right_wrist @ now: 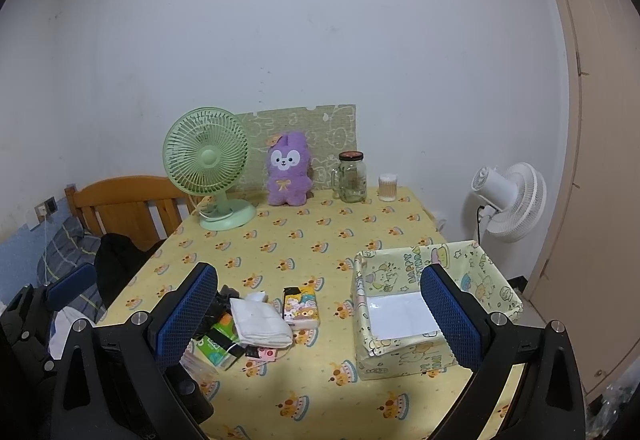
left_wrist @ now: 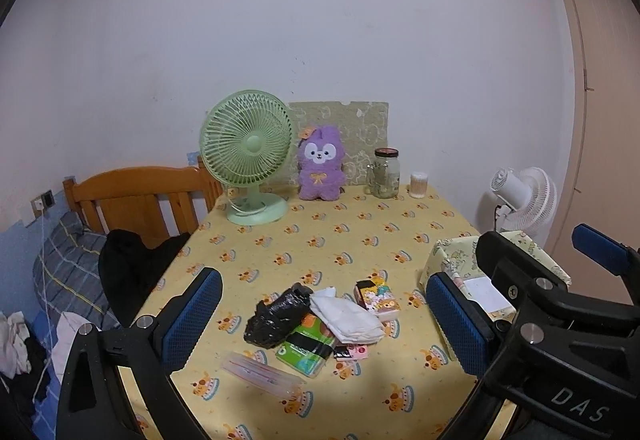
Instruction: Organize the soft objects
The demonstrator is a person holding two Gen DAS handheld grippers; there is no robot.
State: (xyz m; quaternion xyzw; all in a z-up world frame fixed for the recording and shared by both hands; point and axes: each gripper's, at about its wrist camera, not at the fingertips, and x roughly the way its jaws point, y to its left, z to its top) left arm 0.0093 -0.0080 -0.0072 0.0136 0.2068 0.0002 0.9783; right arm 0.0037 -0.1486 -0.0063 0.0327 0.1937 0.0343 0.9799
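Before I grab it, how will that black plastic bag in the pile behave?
The black bag looks crumpled and thin, so it is probably floppy and light. Its glossy film may slip. It touches the white cloth, which might drag along.

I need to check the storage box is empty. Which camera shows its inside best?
The right wrist view: the patterned box shows its whole open top and bare white bottom. In the left wrist view the right gripper hides most of the box.
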